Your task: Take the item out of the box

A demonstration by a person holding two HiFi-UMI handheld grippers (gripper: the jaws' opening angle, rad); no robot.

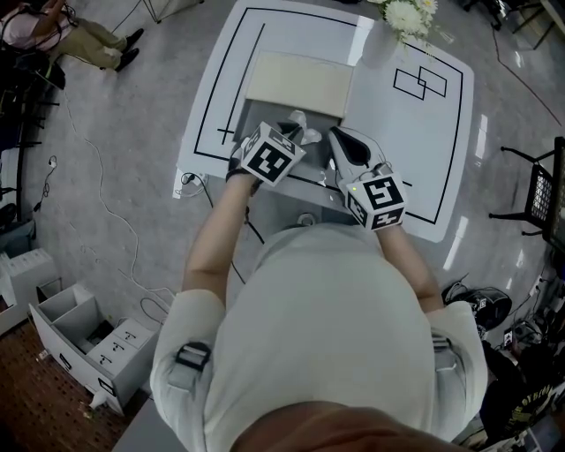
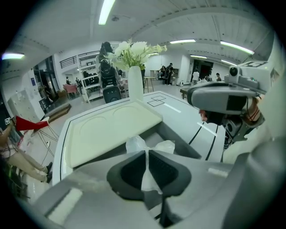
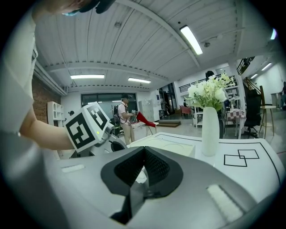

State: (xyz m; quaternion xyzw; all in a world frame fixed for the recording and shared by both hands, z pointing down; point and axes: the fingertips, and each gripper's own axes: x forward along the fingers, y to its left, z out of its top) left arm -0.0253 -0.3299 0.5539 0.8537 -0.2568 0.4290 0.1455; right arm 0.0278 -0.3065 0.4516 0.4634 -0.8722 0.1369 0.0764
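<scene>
A shallow grey box [image 1: 261, 116] stands open on the white table [image 1: 415, 141], its cream lid [image 1: 300, 81] folded back away from me. Above the box opening my left gripper [image 1: 293, 134] is shut on a clear plastic bag [image 1: 297, 121]. In the left gripper view the bag [image 2: 147, 144] is pinched thin between the dark pads, with its crumpled top sticking out past the left gripper [image 2: 146, 164] over the box wall [image 2: 181, 134]. My right gripper [image 1: 336, 134] hovers beside it to the right; its pads meet in the right gripper view with nothing between them, the right gripper [image 3: 144, 162] shut.
A white vase of flowers [image 1: 408, 18] stands at the table's far edge, by two overlapping black squares [image 1: 421, 82]. On the floor are a grey drawer unit [image 1: 84, 349] at the left, a cable [image 1: 106, 212], and a black chair [image 1: 540, 190] at the right. A person [image 1: 71, 31] sits far left.
</scene>
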